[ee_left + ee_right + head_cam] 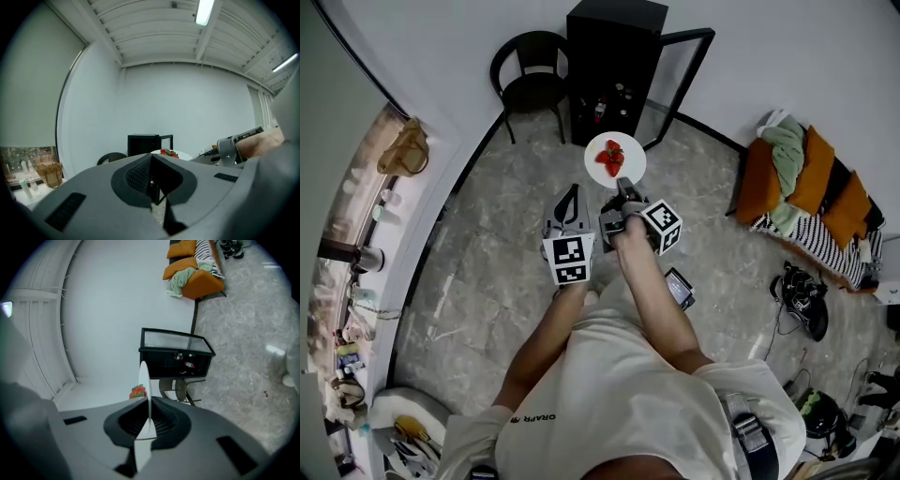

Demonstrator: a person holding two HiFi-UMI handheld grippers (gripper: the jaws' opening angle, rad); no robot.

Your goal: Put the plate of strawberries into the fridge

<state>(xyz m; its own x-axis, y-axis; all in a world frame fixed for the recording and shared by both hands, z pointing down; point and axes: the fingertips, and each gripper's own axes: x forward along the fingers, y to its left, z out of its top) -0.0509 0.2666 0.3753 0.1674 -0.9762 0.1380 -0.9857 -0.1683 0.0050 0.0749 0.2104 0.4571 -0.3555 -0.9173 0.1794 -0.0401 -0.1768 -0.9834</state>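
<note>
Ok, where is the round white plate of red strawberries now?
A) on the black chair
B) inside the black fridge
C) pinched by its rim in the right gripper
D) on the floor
C: the rim of the round white plate sits pinched between the jaws of the right gripper.

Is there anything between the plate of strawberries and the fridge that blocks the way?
Nothing visible does. The right claw holds the plate by its rim, in front of the fridge, whose door stands open. The black chair stands beside the fridge, off the path.
</note>
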